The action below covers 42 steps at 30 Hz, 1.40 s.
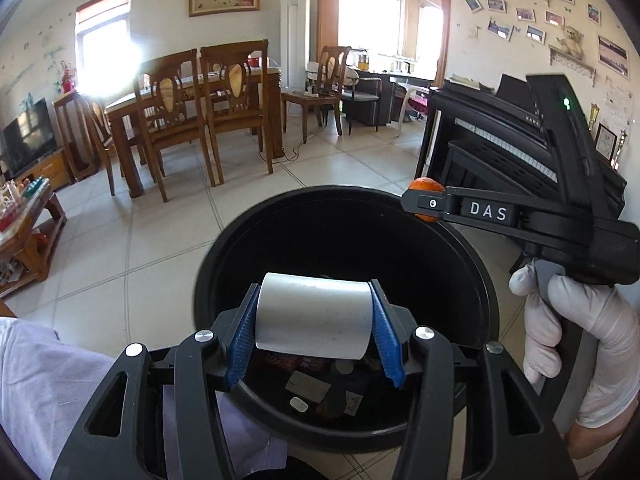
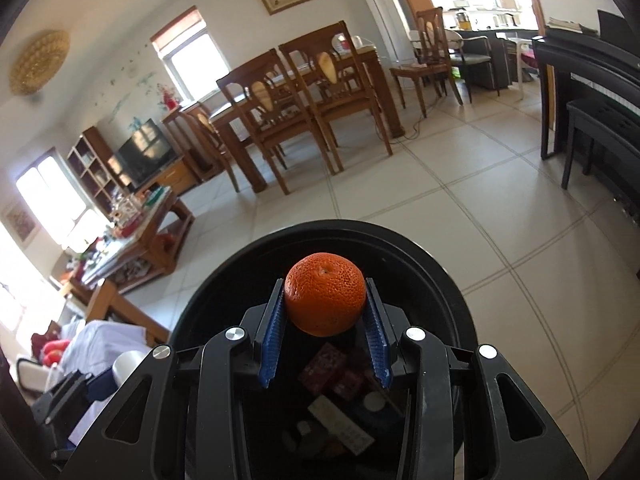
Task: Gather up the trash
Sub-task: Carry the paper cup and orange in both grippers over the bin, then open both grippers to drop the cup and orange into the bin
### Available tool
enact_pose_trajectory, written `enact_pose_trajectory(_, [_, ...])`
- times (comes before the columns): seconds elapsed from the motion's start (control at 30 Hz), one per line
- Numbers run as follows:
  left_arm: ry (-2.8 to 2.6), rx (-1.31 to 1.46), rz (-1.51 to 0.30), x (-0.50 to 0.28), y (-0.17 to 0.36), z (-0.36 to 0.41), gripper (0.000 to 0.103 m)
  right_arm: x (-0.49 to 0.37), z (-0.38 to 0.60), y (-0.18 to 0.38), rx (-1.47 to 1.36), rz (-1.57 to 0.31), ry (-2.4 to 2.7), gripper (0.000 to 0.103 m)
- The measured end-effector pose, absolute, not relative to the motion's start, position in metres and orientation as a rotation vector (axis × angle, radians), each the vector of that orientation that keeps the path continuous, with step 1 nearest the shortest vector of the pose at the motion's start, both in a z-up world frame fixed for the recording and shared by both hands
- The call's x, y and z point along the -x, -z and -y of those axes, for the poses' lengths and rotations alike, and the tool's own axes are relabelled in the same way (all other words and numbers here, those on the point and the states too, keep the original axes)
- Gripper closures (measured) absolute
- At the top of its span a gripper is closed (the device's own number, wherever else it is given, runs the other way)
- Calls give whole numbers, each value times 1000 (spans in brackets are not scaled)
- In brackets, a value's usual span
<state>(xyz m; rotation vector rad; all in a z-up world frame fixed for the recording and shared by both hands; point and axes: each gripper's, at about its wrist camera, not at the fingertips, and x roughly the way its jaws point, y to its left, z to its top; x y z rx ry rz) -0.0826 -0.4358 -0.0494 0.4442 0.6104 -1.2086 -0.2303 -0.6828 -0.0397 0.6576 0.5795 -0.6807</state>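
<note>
Left hand-held gripper (image 1: 314, 320): blue pads clamped on either side of a white cylindrical cup (image 1: 312, 316), held on its side above the mouth of a black round trash bin (image 1: 224, 248). Cup sits over the near half of the opening.

Right hand-held gripper (image 2: 325, 308): pads closed on an orange tangerine (image 2: 325, 294), one pad on each flank, fruit above the same bin (image 2: 432, 264). In the left wrist view this gripper (image 1: 426, 204) comes in from the right, held by a white-gloved hand (image 1: 568, 312); tangerine (image 1: 427, 186) sits over the bin's far right rim.

Bin contents: red packets (image 2: 328, 372), white paper scraps (image 1: 306, 386), small round white pieces. Other items too dark to tell.

Bin stands on pale tiled floor (image 1: 160, 240). Wooden dining chairs (image 1: 236, 108) well behind; black piano (image 1: 500, 140) to the right.
</note>
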Motion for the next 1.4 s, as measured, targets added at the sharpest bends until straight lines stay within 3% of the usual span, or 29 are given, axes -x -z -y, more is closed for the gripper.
enact_pose_trajectory(0.57, [1207,-548,-657,95,85,470,51,200,681,65,-636,-695,699,66])
enact_pose_trajectory(1.4, [1208,-591,-677,94,92,480,50,178,680,82,-636,-765,723,65])
